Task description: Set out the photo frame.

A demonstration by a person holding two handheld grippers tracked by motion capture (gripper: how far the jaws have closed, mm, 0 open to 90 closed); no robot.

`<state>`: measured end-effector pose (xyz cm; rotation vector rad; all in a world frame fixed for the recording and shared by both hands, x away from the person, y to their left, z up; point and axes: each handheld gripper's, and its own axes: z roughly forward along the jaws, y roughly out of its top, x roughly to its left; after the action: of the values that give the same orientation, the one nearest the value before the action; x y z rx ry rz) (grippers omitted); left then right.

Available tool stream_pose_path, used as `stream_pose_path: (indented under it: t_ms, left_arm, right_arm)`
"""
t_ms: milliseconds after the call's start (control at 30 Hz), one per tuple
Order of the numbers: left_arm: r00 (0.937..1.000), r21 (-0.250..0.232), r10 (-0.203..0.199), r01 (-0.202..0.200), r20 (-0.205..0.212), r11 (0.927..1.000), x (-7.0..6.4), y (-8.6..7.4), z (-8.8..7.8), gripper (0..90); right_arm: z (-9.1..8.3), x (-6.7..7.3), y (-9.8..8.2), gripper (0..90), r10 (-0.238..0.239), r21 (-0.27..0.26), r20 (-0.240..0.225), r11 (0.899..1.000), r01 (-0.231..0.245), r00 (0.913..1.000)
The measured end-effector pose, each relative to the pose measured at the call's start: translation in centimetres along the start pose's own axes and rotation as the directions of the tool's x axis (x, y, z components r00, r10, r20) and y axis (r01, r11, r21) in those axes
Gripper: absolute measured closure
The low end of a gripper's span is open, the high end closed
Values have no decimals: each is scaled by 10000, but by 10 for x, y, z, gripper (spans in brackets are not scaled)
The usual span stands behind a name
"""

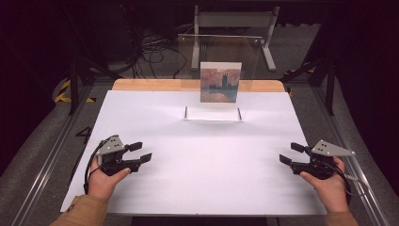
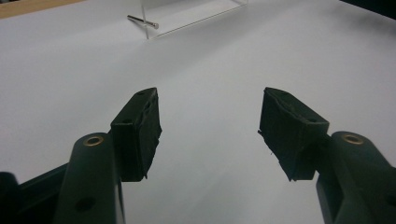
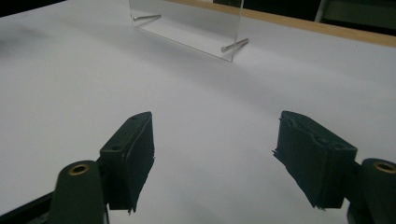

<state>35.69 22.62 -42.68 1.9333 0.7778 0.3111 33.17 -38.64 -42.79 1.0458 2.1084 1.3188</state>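
a clear acrylic upright stand [image 1: 221,70] holding a small square painted picture of a tower in pink and blue [image 1: 220,82] sits at the far middle of the white tabletop [image 1: 197,160], on two thin metal pegs. the left tool [image 1: 141,152] rests well short of the stand, to its near left, its black jaws wide apart with nothing between them. the right tool [image 1: 290,153] lies to the stand's near right, equally far off, jaws spread wide and empty.
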Motion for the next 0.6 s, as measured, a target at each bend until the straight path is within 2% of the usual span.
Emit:
stream_pose_path:
  t_ms: [133, 200, 400, 433, 533, 600]
  left_arm:
    - [10000, -4, 4, -4, 1, 10000, 2, -2, 3, 383]
    - [10000, -9, 24, -24, 8, 10000, 2, -3, 4, 383]
    - [10000, 103, -61, 60, 39, 9999, 2, -6, 8, 383]
    - [10000, 131, 60, -60, 42, 9999, 2, -7, 9, 383]
    - [9999, 34, -92, 92, 79, 10000, 0, -7, 10, 383]
    - [10000, -9, -24, 24, 94, 10000, 1, -7, 10, 383]
  right_arm:
    - [8, -3, -11, 282, 283, 100, 52, 9995, -284, 9996]
    - [13, -3, -16, 282, 258, 210, 69, 9994, -259, 9996]
    - [15, -1, -18, 284, 192, 329, 236, 9993, -199, 9995]
    - [14, -1, -18, 284, 286, 248, 312, 9993, -293, 9991]
    - [14, -2, -19, 283, 379, 165, 331, 9991, -385, 9987]
    - [14, -1, -19, 288, 441, 258, 357, 9987, -451, 9984]
